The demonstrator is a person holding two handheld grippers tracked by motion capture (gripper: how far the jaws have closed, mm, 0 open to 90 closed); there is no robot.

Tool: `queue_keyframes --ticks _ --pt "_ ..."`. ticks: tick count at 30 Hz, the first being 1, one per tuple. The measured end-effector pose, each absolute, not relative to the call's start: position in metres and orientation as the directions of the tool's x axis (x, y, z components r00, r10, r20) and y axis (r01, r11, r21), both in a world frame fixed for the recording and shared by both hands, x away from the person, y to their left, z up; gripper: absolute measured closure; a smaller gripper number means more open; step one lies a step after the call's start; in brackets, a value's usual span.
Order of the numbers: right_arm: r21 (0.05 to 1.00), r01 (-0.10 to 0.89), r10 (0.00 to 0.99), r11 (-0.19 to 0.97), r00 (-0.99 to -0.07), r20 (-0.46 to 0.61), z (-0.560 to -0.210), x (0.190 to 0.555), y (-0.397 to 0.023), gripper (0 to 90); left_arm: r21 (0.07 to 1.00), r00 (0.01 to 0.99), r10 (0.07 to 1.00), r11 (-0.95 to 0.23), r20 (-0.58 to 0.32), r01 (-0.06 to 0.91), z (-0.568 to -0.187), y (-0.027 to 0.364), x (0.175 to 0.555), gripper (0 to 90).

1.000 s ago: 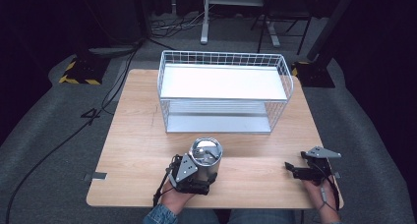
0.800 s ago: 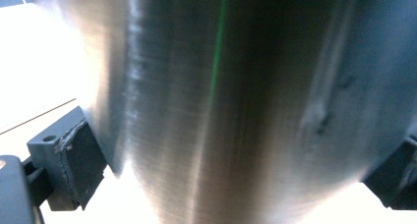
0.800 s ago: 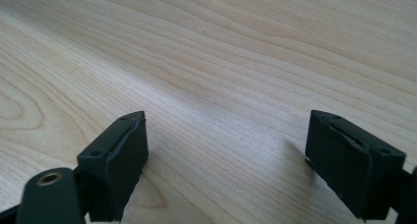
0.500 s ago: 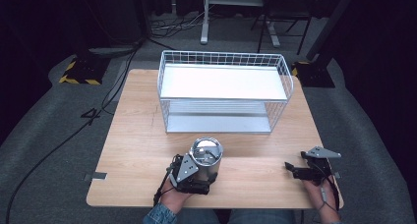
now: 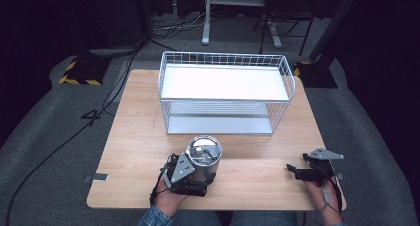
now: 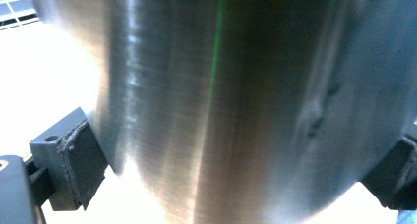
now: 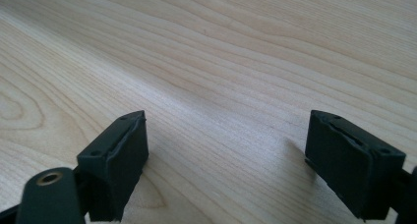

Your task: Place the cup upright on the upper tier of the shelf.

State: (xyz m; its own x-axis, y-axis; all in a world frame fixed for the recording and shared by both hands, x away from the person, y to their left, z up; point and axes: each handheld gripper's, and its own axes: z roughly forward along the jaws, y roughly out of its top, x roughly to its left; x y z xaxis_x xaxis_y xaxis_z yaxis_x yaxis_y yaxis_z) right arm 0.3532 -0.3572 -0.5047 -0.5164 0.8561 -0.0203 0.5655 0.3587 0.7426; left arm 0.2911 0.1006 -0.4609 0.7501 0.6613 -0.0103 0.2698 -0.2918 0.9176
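Clamping the steel canister [image 5: 203, 159] between both pads, the left gripper [image 5: 190, 179] carries it toward the wire basket [image 5: 225, 94] just ahead, while the right gripper [image 5: 297, 172] rests gaping, empty, over the table [image 5: 133, 137].

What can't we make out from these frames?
- Steel canister: its base, high view, hidden behind the left tongs; top and bottom cut off by the frame edges in the left gripper view.
- Canister contents: high view, only glare at its top.
- Wire basket lower shelf: its back, high view, covered by the upper shelf.
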Motion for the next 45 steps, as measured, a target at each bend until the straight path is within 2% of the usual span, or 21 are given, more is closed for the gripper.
queue_keyframes --ticks 23,33,45 --pt "0.74 0.574 0.859 0.351 -0.512 -0.011 -0.505 0.355 -0.358 16.9 0.943 0.75 0.661 -0.241 -0.015 0.231 -0.379 0.119 0.299 3.7" --pt "0.74 0.574 0.86 0.35 -0.51 -0.011 -0.505 0.354 -0.358 17.1 0.953 0.748 0.662 -0.196 -0.046 0.231 -0.342 0.124 0.313 3.7" --pt "0.74 0.574 0.861 0.349 -0.509 -0.011 -0.505 0.355 -0.358 17.1 0.957 0.73 0.683 -0.189 -0.031 0.218 -0.302 0.119 0.334 3.7"
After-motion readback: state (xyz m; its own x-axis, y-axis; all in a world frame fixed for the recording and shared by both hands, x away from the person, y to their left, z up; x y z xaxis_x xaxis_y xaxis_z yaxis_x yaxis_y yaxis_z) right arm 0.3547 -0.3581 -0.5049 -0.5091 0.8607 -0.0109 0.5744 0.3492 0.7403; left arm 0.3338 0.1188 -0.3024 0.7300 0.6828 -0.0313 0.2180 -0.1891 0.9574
